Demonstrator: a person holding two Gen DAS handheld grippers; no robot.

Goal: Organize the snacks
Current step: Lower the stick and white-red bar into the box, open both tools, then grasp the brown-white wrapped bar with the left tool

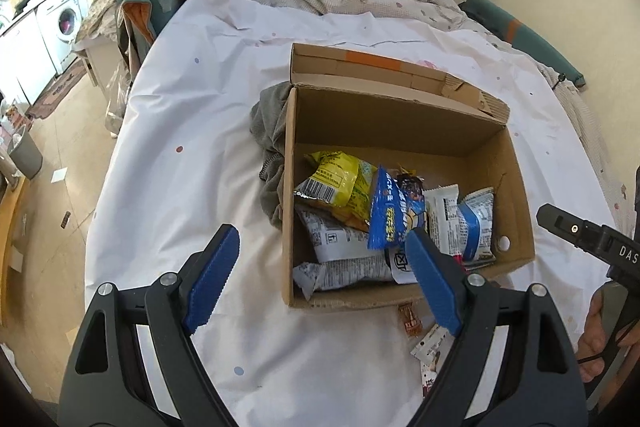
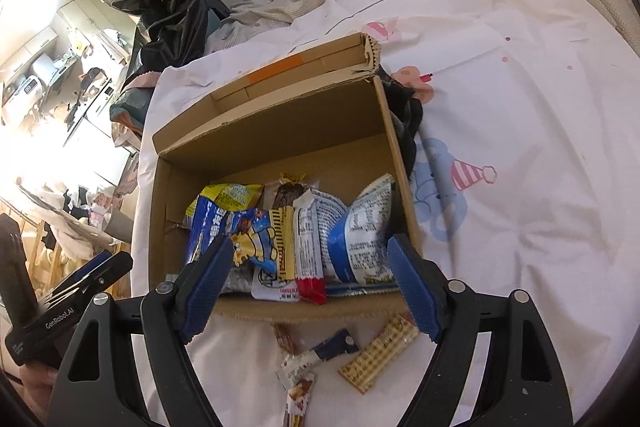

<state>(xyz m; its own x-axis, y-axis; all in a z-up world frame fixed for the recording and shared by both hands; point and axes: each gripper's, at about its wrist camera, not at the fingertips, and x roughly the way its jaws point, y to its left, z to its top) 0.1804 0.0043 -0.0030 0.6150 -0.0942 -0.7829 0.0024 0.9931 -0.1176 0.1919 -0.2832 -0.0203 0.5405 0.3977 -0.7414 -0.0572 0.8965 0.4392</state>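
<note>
The cardboard box sits on the bed's white printed sheet, its flaps open, and most of the snacks are already inside it, crowded toward the near wall: a yellow packet, a blue packet with cartoon print, a white bar with a red end and a blue-and-white pouch, with grey-white packets beneath them. The far half of the box floor is bare.

Just outside the near wall, on the sheet, several items are still loose: a checked wafer packet, a dark blue small packet, a brown sweet wrapper and a brown-and-white bar.

The right gripper hangs over the near edge of the box with its fingers spread wide and nothing between them; the left gripper is likewise wide open and empty, one finger over the sheet, the other over the box's near corner.

Judging from this, the loose items are what remain. They lie flat and close together on soft, wrinkled fabric, so the fingers could pinch the sheet along with a wrapper, or catch two pieces at once. The thin wrappers may slip from a shallow grip. The pile leans against the near wall, so anything dropped there could slide back out; the empty far half looks safer. The grey cloth bunched against the box's side might let the box shift if nudged.
</note>
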